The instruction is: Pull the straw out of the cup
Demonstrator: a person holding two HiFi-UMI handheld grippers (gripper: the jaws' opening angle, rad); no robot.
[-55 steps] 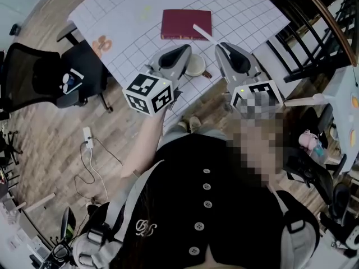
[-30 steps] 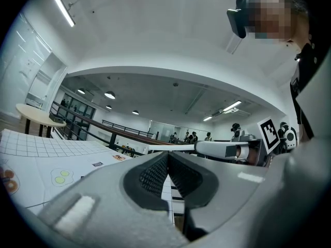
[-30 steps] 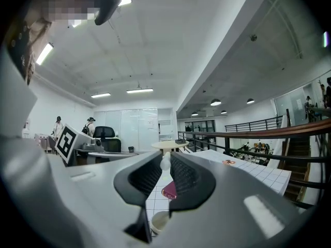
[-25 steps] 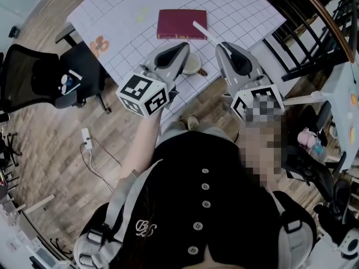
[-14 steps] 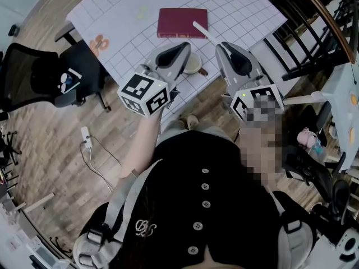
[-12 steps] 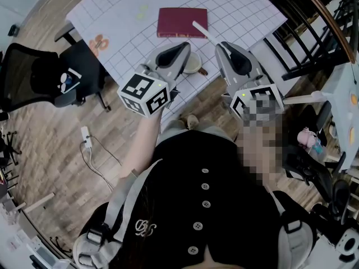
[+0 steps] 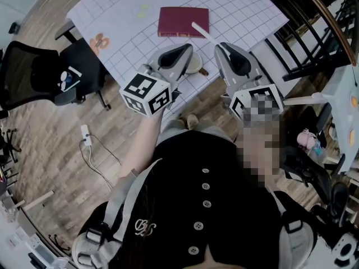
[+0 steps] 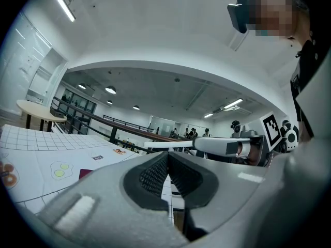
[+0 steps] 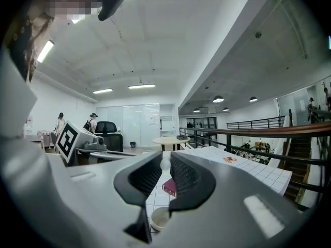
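A white straw (image 7: 203, 32) slants up over the grid-patterned table (image 7: 120, 15), clear of the white cup (image 7: 196, 66). My right gripper (image 7: 217, 45) is shut on the straw's near end, which shows as a white tip (image 9: 165, 163) between its pads. The cup (image 9: 159, 218) stands on the table below that gripper. My left gripper (image 7: 189, 47) hovers just left of the cup, jaws shut with nothing between them (image 8: 168, 161). In the left gripper view the straw (image 8: 165, 145) runs level out from the right gripper.
A maroon book (image 7: 182, 21) lies on the table behind the cup, under the straw's far end. The table's near edge runs just below both grippers. A black office chair (image 7: 61, 74) stands to the left, and a dark railing (image 7: 314, 32) to the right.
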